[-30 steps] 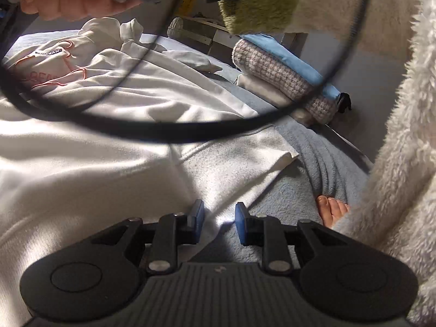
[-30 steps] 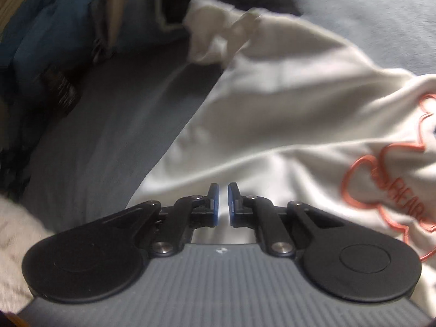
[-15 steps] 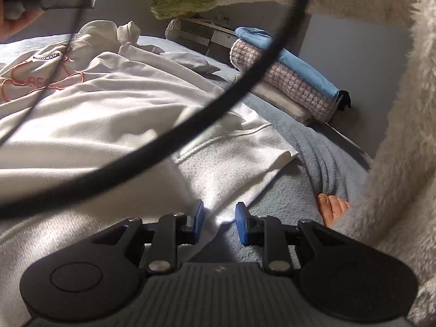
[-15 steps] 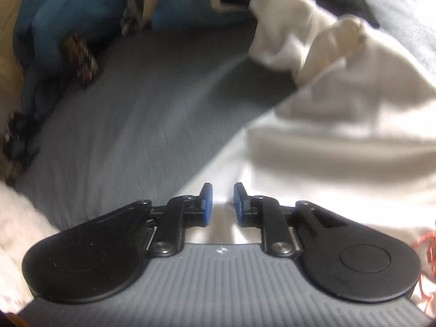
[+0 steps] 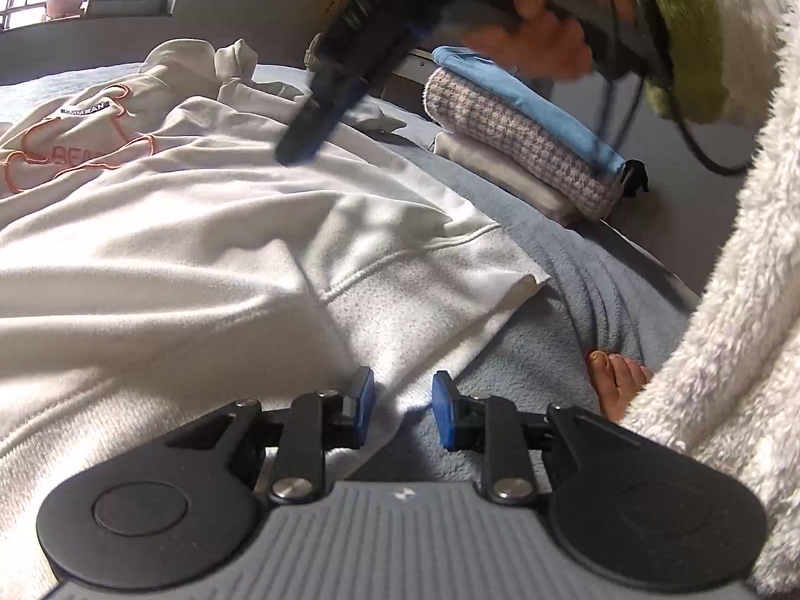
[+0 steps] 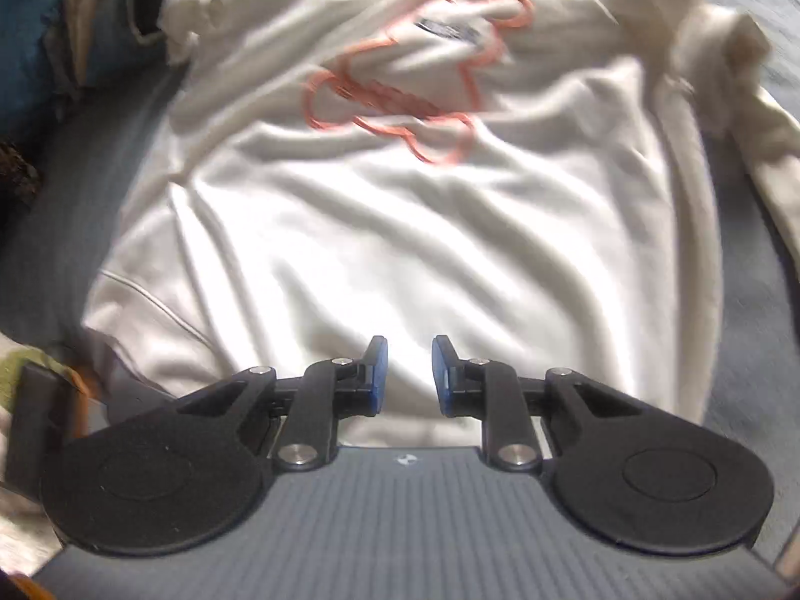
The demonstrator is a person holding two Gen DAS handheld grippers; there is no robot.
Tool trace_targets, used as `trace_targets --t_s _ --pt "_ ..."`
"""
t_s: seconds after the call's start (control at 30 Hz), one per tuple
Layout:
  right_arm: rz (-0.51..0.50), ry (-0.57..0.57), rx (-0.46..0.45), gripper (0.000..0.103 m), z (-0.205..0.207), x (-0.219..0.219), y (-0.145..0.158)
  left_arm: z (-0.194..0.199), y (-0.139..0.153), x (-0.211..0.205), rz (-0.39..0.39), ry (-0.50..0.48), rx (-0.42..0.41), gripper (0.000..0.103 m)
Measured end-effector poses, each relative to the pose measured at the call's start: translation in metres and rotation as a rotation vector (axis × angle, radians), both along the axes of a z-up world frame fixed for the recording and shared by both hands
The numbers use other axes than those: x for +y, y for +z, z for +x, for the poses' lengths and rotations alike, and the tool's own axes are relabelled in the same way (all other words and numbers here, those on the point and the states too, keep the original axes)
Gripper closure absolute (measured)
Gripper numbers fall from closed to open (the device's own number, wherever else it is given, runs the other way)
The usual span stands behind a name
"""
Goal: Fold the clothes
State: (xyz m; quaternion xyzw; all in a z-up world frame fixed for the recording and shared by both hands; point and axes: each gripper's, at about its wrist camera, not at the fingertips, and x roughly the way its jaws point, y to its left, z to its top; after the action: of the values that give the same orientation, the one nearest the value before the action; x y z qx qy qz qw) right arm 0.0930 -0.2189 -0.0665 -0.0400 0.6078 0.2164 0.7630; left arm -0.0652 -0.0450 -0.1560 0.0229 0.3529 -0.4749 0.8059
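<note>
One white sweatshirt (image 6: 400, 230) is seen spread front-up over a grey-blue fleece blanket (image 5: 560, 270) on a bed. The fabric is soft and matte, creased into long shallow wrinkles, with a ribbed hem band set off by a stitched seam. One orange outline print (image 6: 400, 85), lobed like a bear or flower, is stitched on the chest, with a small dark label inside it. Two sleeves are visible in the right wrist view, one bunched at each upper corner of the sweatshirt.

Two hand-held grippers are counted. The left hand-held gripper (image 5: 402, 402) is held low at the hem corner of the sweatshirt, its two blue-padded fingers apart with nothing between them; one pad sits over white cloth, the other over the blanket. The right hand-held gripper (image 6: 410, 370) is held above the hem edge of the sweatshirt, its two blue pads likewise parted and empty. In the left wrist view it appears blurred above the sweatshirt, gripped by a hand (image 5: 530, 25) emerging from a fluffy white sleeve (image 5: 725, 270) with a green cuff; one black cable hangs from it.

Beyond the sweatshirt, one stack of three folded items (image 5: 520, 145) is seen: white at the bottom, a houndstooth knit in the middle, blue on top. One bare foot (image 5: 617, 385) rests on the blanket beside the hem corner.
</note>
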Motion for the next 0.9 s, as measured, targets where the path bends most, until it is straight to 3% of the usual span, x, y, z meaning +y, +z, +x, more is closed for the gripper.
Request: trace_targets --t_s 0.1,0.13,0.17,0.23,0.27,0.3,0.37,0.53,0.7,0.9 --pt "-0.077 -0.171 -0.034 0.093 0.003 -0.051 -0.042 -0.002 0.004 -0.001 0.023 -0.006 -0.013 0.077" --pt "-0.044 -0.224 -0.076 0.101 0.010 -0.066 -0.046 -0.002 0.005 -0.001 0.031 -0.008 -0.017 0.077" --pt "0.012 -0.305 -0.130 0.101 0.016 -0.084 -0.045 -0.003 0.006 -0.001 0.038 -0.010 -0.021 0.077" --pt "0.014 -0.431 -0.251 0.100 0.015 -0.105 -0.032 -0.003 0.009 -0.001 0.047 -0.011 -0.022 0.077" --pt "0.006 -0.476 -0.302 0.094 0.011 -0.113 -0.024 -0.001 0.012 0.000 0.043 -0.009 -0.012 0.077" --pt "0.018 -0.480 -0.330 0.093 0.002 -0.117 -0.016 0.001 0.016 0.003 0.035 -0.009 0.003 0.077" --pt "0.062 -0.384 -0.355 0.093 -0.022 -0.119 -0.002 0.002 0.025 0.011 0.018 -0.011 0.023 0.075" --pt "0.046 0.074 -0.434 0.088 -0.120 -0.071 0.006 -0.002 0.058 0.049 0.031 0.023 0.012 0.066" --pt "-0.002 0.401 -0.455 0.088 -0.184 -0.015 -0.011 -0.014 0.068 0.085 0.203 0.091 -0.043 0.066" --pt "-0.108 0.668 -0.527 0.088 -0.204 0.029 -0.026 -0.040 0.061 0.107 0.365 0.167 -0.148 0.067"
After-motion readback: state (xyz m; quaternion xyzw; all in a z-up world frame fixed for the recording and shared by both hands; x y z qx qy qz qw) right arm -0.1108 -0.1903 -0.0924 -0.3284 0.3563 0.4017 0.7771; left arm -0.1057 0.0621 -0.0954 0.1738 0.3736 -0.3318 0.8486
